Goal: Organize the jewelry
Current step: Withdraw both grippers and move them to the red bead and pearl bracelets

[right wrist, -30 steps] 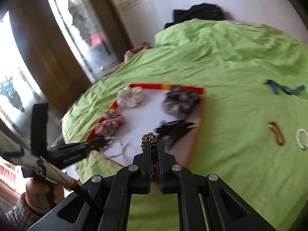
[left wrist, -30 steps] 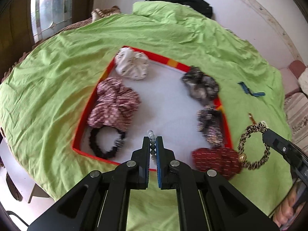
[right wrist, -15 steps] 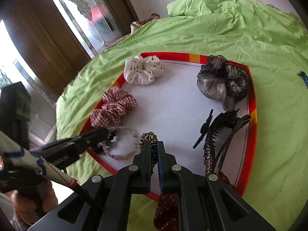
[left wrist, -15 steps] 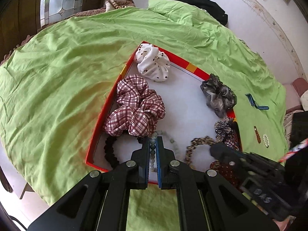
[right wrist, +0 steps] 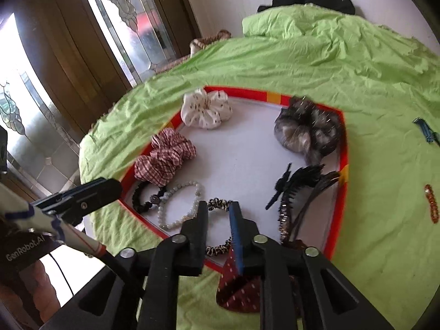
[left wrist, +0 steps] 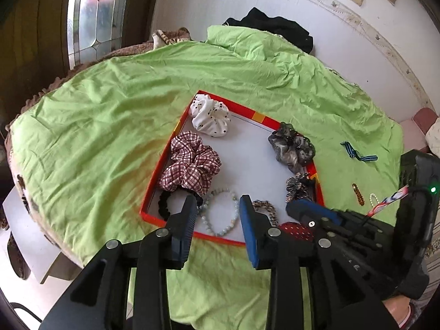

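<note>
A red-rimmed white tray (left wrist: 249, 115) (right wrist: 342, 165) lies on the green sheet. My left gripper (left wrist: 218, 209) is open above a pale bead bracelet (left wrist: 220, 211) (right wrist: 178, 206) that lies in the tray's near part. My right gripper (right wrist: 218, 209) is open over a leopard-print band (right wrist: 218, 203) (left wrist: 265, 209) lying in the tray. The tray also holds a white dotted scrunchie (left wrist: 210, 115), a red plaid scrunchie (left wrist: 191, 165), a grey scrunchie (left wrist: 291, 147), a black hair tie (left wrist: 166, 200) and black hair clips (right wrist: 297, 189).
A dark red dotted scrunchie (right wrist: 242, 286) lies at the tray's near edge. On the sheet to the right lie a blue striped ribbon (left wrist: 357, 154), an amber bead piece (left wrist: 358, 194) (right wrist: 431, 203) and a small pearl piece (left wrist: 373, 198). Black cloth (left wrist: 275, 27) lies at the far wall.
Both grippers have opened. The bead bracelet and the leopard-print band have left their jaws and now lie in the tray.
</note>
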A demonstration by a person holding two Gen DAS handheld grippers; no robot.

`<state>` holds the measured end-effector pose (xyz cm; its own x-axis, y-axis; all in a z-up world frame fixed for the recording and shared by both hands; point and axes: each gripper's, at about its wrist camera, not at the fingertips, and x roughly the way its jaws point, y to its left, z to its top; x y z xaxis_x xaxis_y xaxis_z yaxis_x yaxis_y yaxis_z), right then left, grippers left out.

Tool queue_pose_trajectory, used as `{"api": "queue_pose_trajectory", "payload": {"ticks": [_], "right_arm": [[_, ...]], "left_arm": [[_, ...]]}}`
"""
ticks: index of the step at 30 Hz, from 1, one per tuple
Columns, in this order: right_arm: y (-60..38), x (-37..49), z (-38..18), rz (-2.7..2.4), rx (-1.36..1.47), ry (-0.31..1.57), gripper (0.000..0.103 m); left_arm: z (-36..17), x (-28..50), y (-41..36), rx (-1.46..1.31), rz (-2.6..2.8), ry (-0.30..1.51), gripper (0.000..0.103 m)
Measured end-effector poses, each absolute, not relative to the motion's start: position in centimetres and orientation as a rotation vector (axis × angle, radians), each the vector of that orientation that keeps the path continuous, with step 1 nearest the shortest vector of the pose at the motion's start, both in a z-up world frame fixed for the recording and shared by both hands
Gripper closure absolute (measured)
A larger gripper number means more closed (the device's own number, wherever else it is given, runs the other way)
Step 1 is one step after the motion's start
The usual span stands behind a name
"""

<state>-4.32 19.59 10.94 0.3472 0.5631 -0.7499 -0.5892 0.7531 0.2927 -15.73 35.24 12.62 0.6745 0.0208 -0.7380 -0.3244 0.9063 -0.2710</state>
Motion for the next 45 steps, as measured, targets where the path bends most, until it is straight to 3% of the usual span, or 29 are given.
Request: {"api": "queue_pose_trajectory", "payload": {"ticks": [4,10,13,20,35,45], "right_arm": [[17.1,-5.8,12.9,0.734,-0.024,0.913,0.077],[11.7,-8.5,14.6,0.658,0.019,0.834,0.053],[9.0,-9.5,14.7,0.621,0.063,0.831,0.053],[3.3,-12.2,14.8,0.496,0.084,0.772,0.036],[-4.6,-15.1,13.3,0.299,0.150,0.782,0.035],[-5.6,-15.8,12.8,0.271,0.145,0.789,0.035]], "left_arm": [[13.8,-17.2,33.9,-0.378,0.218,0.791,0.069],[14.9,-19.0,30.5,-0.294,0.251,0.778,0.065],[15.4,-19.7,28.7,-0.269,0.255,0.767,0.064],[16.2,-20.5,23.7,-0.205,0.215,0.775,0.058],[16.5,-21.8,13.0,0.055,0.124,0.779,0.054],[16.2,-22.9,10.2,0.149,0.098,0.774,0.050]]}}
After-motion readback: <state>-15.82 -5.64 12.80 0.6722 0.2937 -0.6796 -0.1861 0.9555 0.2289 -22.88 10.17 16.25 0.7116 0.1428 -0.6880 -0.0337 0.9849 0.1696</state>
